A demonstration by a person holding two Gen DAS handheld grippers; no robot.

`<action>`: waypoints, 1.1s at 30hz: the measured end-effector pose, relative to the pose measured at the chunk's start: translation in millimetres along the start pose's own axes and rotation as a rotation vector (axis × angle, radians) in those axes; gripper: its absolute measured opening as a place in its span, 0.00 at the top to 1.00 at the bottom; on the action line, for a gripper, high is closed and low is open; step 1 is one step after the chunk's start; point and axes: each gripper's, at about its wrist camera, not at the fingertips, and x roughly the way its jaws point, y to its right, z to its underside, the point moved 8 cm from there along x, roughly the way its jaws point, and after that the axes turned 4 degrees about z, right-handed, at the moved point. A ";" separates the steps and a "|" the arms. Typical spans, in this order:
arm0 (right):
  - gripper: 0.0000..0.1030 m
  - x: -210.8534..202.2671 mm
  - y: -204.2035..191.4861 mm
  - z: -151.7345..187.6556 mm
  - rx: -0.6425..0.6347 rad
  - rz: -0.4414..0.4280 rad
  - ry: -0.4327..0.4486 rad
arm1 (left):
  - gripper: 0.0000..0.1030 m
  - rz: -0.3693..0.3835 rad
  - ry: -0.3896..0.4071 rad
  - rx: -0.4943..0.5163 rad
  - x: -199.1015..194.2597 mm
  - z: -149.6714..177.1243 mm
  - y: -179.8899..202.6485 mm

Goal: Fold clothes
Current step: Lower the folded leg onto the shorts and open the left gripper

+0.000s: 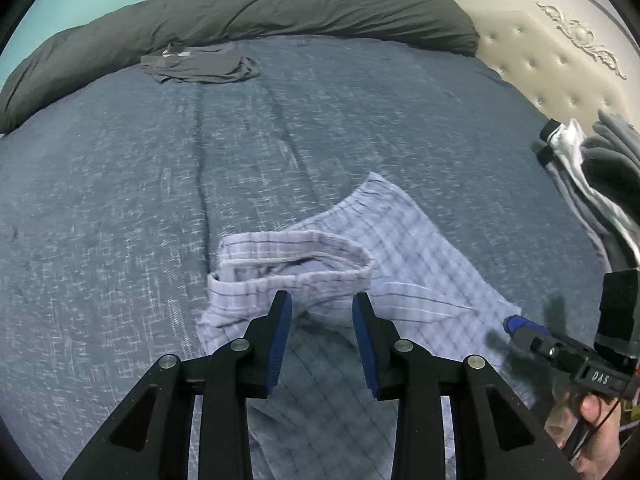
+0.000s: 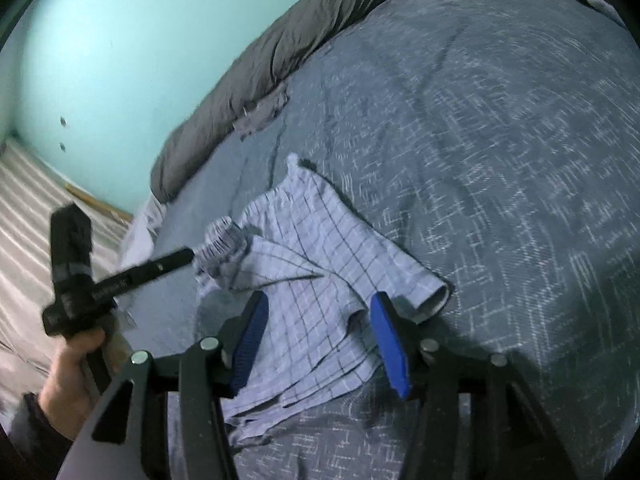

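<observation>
A pair of light blue plaid shorts [image 1: 384,240] lies crumpled on the blue bedspread [image 1: 120,184], waistband toward me. My left gripper [image 1: 322,304] is open, its blue pads just short of the waistband. My right gripper [image 2: 318,312] is open over a leg of the shorts [image 2: 312,264], with cloth between the jaws. The right gripper also shows at the right edge of the left wrist view [image 1: 516,324], touching the shorts' edge. The left gripper shows in the right wrist view [image 2: 176,260] by the waistband.
A folded dark grey garment [image 1: 200,66] lies at the far side of the bed by a rolled dark duvet [image 1: 240,12]. A pile of grey and white clothes [image 1: 592,176] sits at the right. A tufted headboard [image 1: 560,68] stands beyond. A teal wall [image 2: 120,60] is behind.
</observation>
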 end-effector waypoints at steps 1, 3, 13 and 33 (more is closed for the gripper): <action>0.48 4.2 -1.0 1.5 -0.015 0.016 -0.011 | 0.67 -0.005 0.002 0.001 1.5 -1.0 -1.7; 0.48 9.1 -0.6 3.8 -0.029 0.040 -0.028 | 0.67 -0.016 -0.001 0.018 6.7 -3.5 -2.6; 0.72 20.7 3.4 6.7 -0.085 0.100 -0.066 | 0.67 -0.042 -0.027 0.089 31.4 -10.7 3.3; 0.94 16.3 -0.8 6.9 -0.101 0.073 -0.062 | 0.67 -0.042 -0.042 0.188 41.5 -15.4 23.5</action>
